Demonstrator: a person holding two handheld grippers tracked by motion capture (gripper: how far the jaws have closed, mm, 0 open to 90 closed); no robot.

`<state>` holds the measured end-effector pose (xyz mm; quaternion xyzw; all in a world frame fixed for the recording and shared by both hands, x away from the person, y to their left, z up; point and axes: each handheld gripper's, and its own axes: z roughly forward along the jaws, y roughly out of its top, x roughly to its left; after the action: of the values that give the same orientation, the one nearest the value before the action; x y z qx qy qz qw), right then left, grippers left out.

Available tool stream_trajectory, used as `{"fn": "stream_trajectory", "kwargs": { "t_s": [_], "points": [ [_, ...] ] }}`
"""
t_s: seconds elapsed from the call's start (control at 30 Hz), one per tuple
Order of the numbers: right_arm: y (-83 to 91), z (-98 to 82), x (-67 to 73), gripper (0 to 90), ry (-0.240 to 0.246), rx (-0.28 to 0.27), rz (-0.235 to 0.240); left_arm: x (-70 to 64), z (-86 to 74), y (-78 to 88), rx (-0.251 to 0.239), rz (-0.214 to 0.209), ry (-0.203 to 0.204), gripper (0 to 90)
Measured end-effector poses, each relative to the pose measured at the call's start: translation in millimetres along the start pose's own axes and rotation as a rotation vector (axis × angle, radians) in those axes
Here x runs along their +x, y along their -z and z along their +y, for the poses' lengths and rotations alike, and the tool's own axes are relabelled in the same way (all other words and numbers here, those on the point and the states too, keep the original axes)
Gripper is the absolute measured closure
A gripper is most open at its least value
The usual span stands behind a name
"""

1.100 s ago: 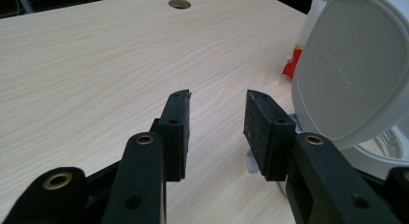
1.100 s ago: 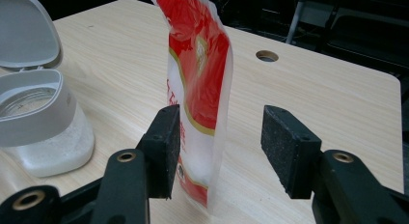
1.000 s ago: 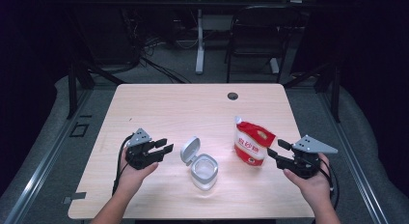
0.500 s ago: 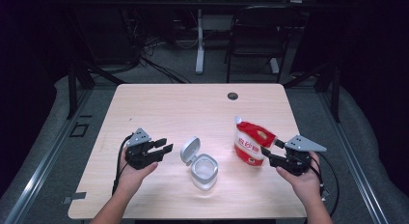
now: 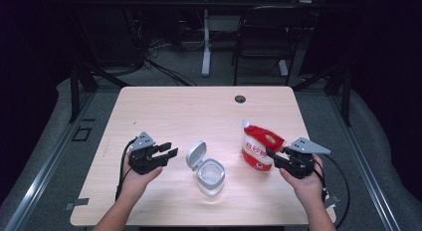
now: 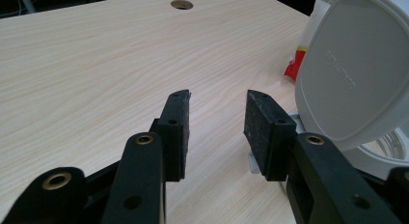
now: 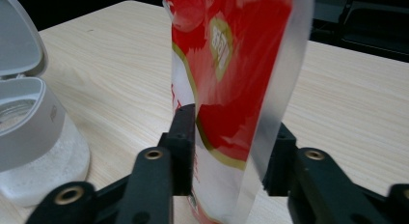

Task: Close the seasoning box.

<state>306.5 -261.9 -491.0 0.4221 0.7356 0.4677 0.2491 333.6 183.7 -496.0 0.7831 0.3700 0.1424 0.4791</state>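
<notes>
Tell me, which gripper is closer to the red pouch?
Right. The right gripper has the red pouch between its jaws, which have just been closing on it; the left gripper waits beyond the open-lidded jar.

- Red pouch: printed characters in a gold-edged oval, blurred; not legible.
- Grey lid of the clear container: faint embossed lettering, too small to read.

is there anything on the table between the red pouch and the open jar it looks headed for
Nothing visible. The red pouch stands between the jaws of the right gripper, which have just been closing on it. Only bare table lies between it and the open jar, whose lid is tipped back on the far side.
</notes>
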Motion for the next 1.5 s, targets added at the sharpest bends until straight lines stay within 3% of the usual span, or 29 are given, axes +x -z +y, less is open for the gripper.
{"fn": "stream_trajectory", "kwargs": {
  "t_s": [0.13, 0.33, 0.57, 0.8, 1.0, 1.5],
  "points": [
    [0.5, 2.8, 2.7, 76.8, -0.007, 0.014, 0.019, -0.1, 0.0, -0.2, 0.000, 0.000, 0.001, 62.0],
    [0.0, 2.5, 8.5, 79.2, -0.012, 0.006, 0.012, 0.4, 0.2, 0.5, -0.001, -0.001, 0.000, 61.9],
    [-3.4, -6.6, 9.7, 64.4, -0.004, -0.039, 0.006, 1.0, 0.3, 1.0, 0.001, 0.000, 0.002, 61.8],
    [-14.2, -15.8, 13.0, 52.8, -0.011, -0.039, 0.013, 1.1, -0.1, 1.0, -0.010, 0.000, 0.007, 61.5],
    [-18.8, -22.4, 15.5, 50.0, 0.021, -0.012, -0.002, 2.0, -0.1, 2.1, -0.010, -0.002, 0.009, 61.1],
    [-33.8, -40.9, 13.9, 46.5, 0.015, 0.025, -0.006, 1.9, -0.1, 1.8, -0.009, -0.001, 0.006, 61.1]
  ]
}}
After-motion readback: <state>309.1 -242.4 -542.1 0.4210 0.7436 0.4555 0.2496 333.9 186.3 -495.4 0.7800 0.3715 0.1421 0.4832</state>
